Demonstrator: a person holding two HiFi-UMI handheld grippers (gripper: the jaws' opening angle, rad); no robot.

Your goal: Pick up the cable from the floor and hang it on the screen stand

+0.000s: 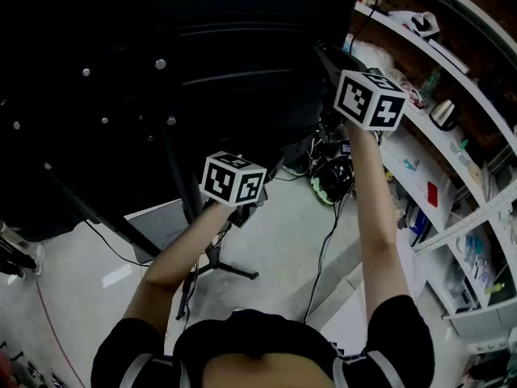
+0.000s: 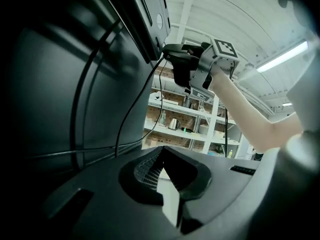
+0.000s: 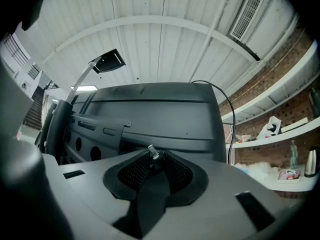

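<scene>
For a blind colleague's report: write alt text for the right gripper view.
The right gripper is clamped on the cable, its metal tip poking out between the jaws. Ahead is the screen, seen from behind, with shelves at right.

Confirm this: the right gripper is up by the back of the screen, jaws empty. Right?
Not empty. The right gripper is up by the back of the screen, but its jaws are shut on the cable's plug end; the right gripper view shows it.

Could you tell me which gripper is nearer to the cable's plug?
Right. The right gripper is clamped on the cable, its metal plug showing between the jaws; the left gripper is lower, apart from it.
</scene>
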